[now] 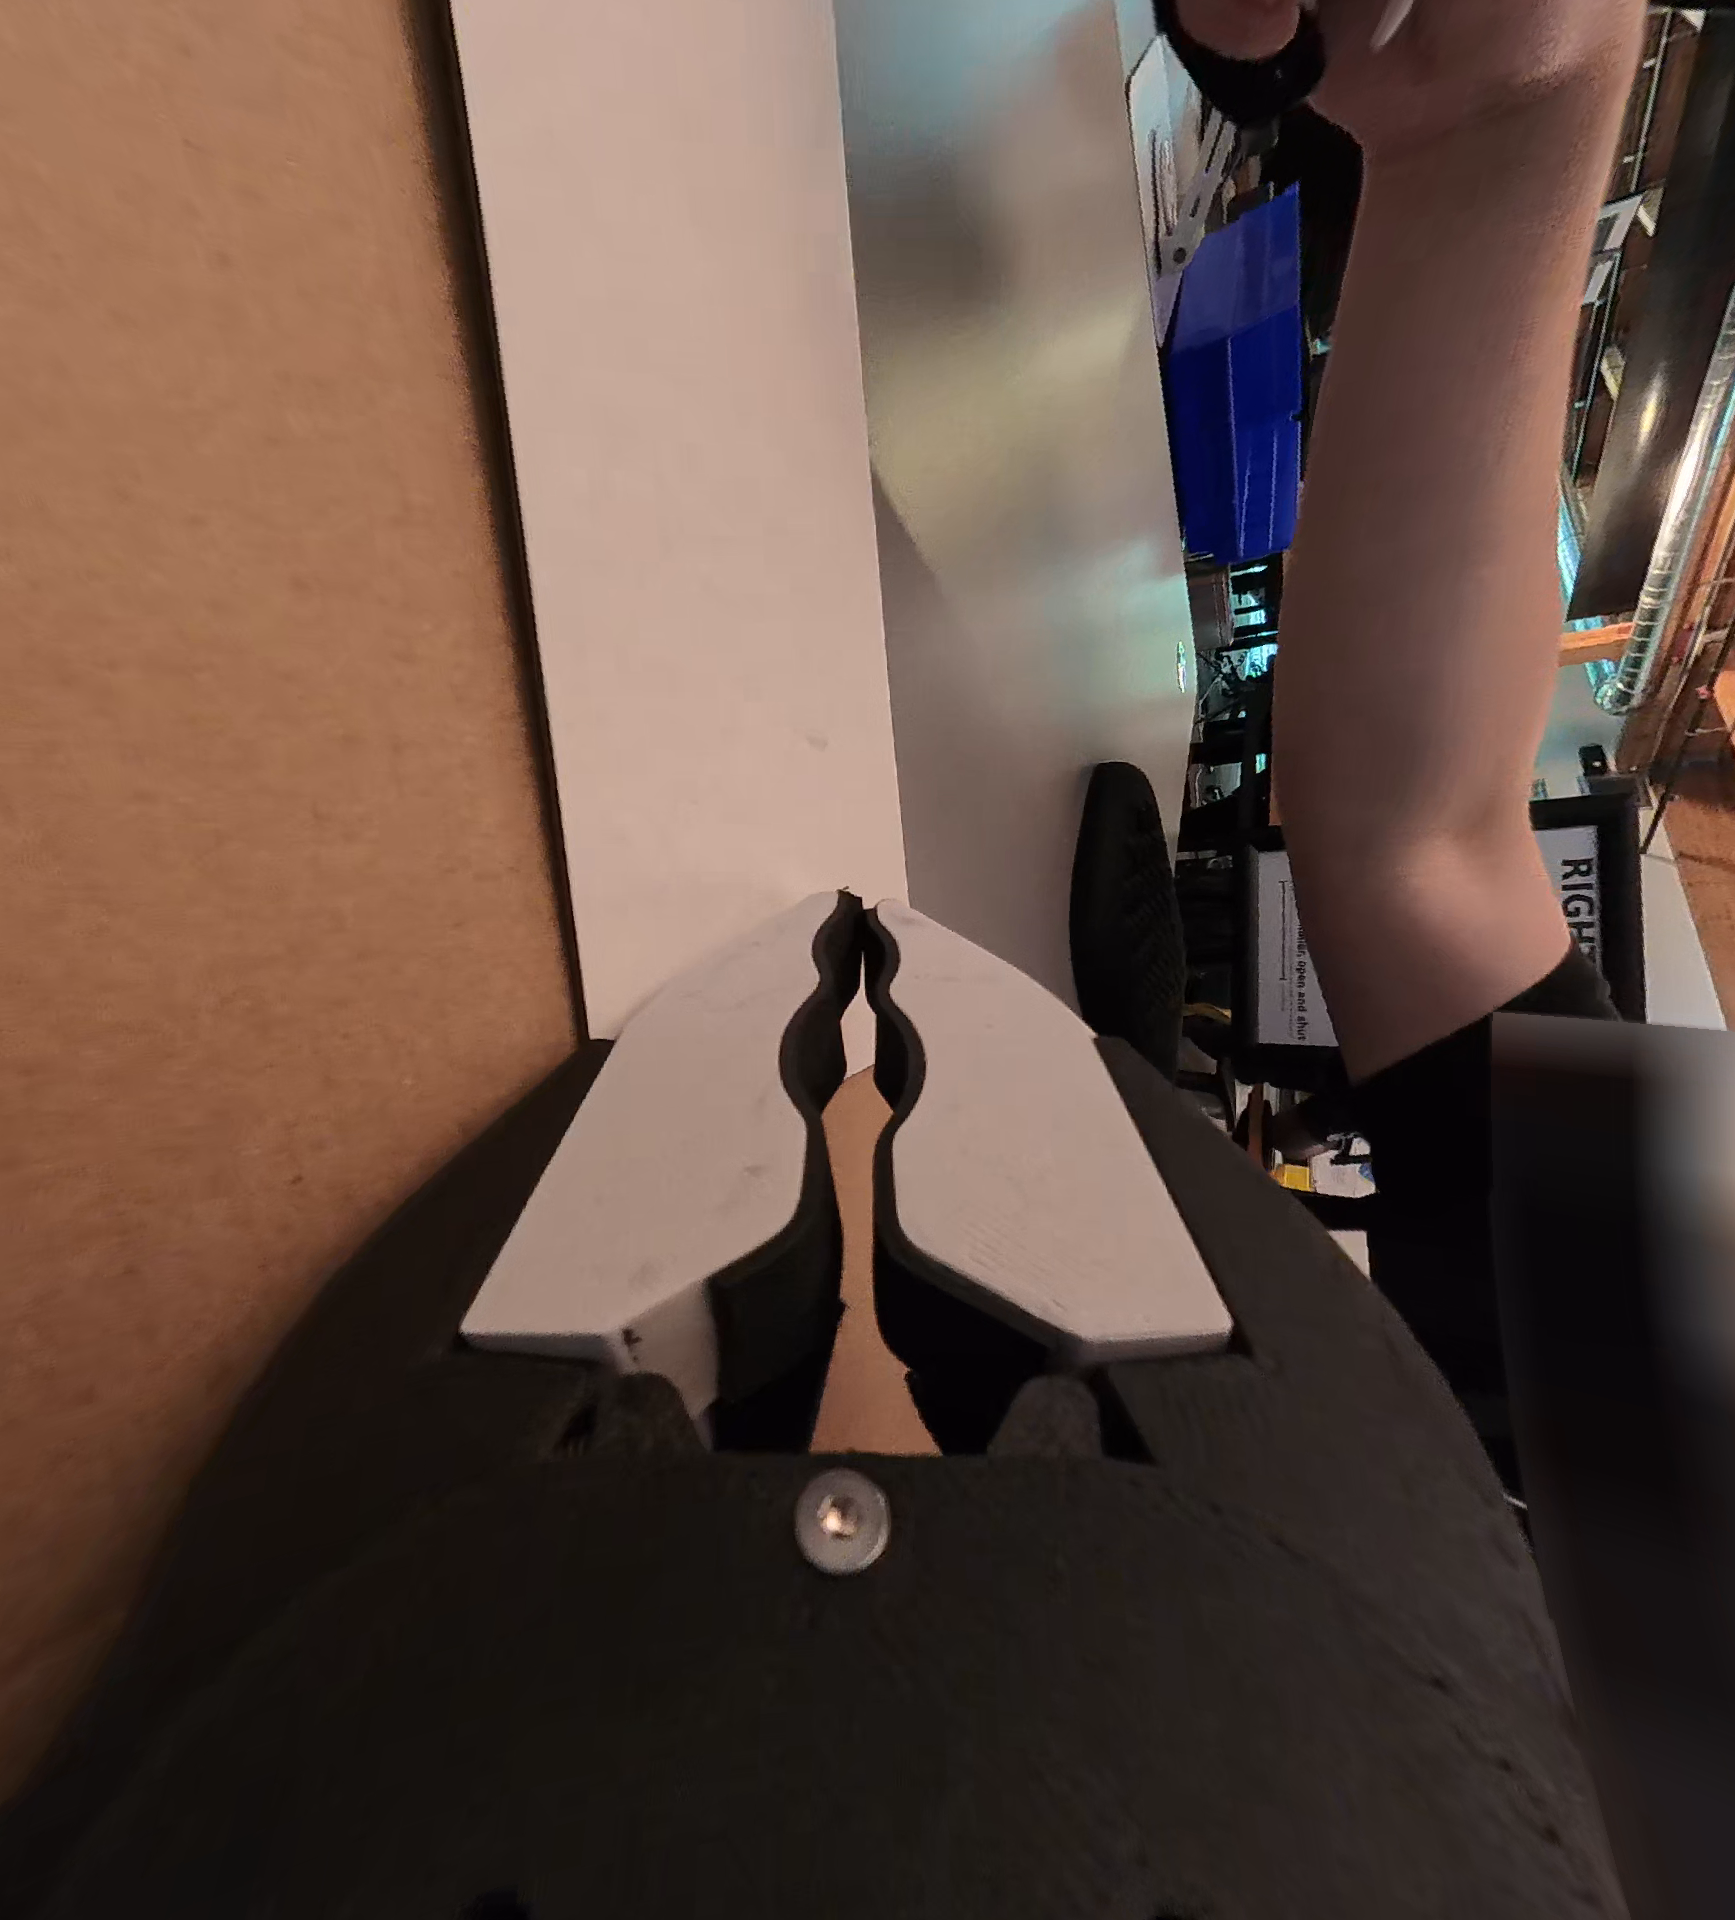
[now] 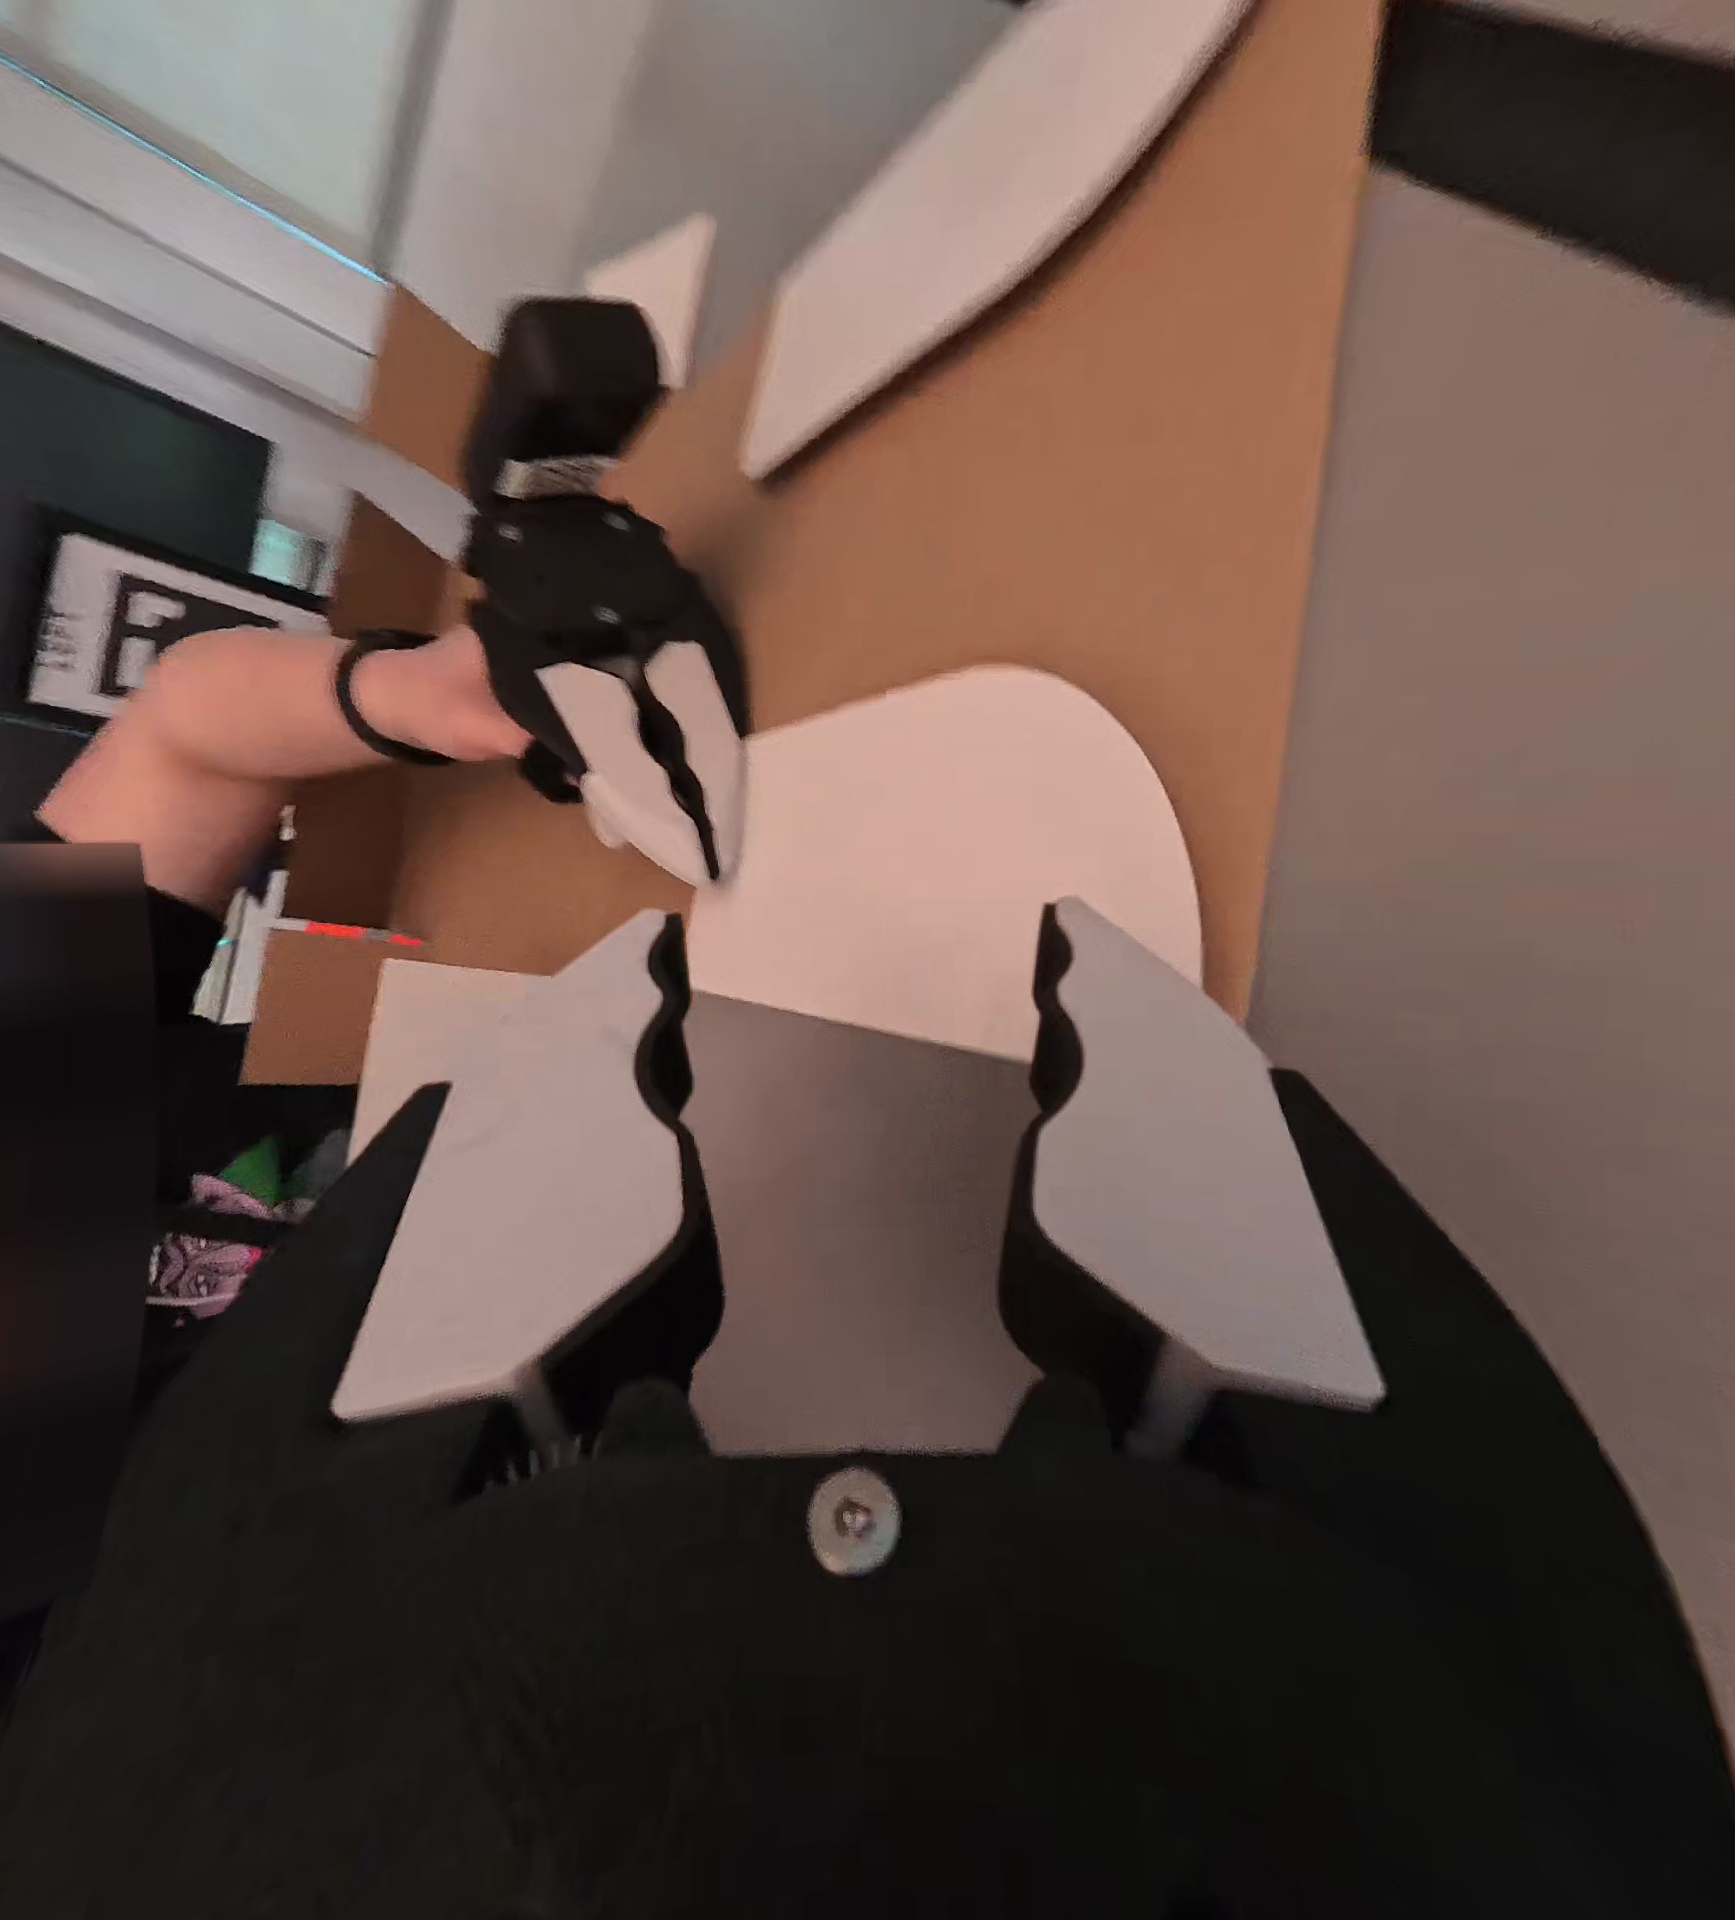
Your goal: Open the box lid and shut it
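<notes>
Pinching white lid edge with my left gripper (jaws closed), right gripper open; thin hold at 12 o'clock may slip.

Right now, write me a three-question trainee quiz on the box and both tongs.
1. True or false: the right tongs are shut.
2. What colour is the bare surface of the box? A blue, B brown, C green.
3. Fill in the missing word: in the right wrist view, the tips of the left tongs sit at the edge of a rounded ___ flap.

Key: 1 false, they stand wide open. 2 B. 3 white.
</notes>
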Demonstrator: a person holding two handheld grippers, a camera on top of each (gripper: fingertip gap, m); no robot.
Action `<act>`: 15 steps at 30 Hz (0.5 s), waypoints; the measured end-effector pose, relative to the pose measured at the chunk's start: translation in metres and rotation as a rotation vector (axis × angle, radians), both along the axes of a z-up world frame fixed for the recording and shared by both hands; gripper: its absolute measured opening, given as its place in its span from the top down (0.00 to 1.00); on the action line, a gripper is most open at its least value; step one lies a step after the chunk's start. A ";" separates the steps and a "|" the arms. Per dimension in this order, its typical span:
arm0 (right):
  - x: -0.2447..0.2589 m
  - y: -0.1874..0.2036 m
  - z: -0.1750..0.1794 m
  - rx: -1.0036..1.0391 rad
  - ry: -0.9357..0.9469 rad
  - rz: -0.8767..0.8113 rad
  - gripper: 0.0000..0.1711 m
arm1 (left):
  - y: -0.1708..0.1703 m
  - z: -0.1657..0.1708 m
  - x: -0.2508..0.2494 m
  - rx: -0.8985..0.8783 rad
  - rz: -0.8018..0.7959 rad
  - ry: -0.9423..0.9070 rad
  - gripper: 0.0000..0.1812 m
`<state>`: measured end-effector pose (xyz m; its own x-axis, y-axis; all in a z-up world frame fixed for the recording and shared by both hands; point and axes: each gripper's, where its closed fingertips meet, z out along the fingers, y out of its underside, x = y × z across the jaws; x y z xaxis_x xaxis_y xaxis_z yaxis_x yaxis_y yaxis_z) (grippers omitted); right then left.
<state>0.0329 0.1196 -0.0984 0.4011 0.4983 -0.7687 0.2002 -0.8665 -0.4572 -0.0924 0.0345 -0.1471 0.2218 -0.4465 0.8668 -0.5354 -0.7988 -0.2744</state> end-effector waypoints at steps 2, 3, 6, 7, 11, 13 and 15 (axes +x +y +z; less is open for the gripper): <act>0.004 -0.005 -0.008 -0.058 -0.037 -0.047 0.54 | -0.001 -0.001 0.000 0.019 0.001 0.008 1.00; 0.007 -0.008 -0.011 -0.085 -0.045 -0.070 0.52 | -0.001 -0.001 -0.001 0.022 -0.003 0.011 1.00; 0.014 -0.013 -0.011 0.000 -0.083 -0.059 0.49 | -0.003 0.003 -0.001 -0.004 -0.004 0.001 1.00; 0.013 -0.011 -0.007 0.080 -0.088 -0.043 0.49 | -0.004 0.004 -0.001 -0.011 -0.007 -0.001 1.00; -0.003 -0.004 -0.004 0.212 -0.084 0.032 0.50 | -0.004 0.009 -0.001 -0.022 -0.008 -0.022 1.00; -0.006 0.003 -0.015 0.189 -0.101 0.054 0.50 | -0.005 0.014 -0.001 -0.031 -0.002 -0.036 1.00; -0.004 0.010 -0.029 0.143 -0.119 0.057 0.50 | -0.006 0.016 -0.003 -0.024 -0.005 -0.031 1.00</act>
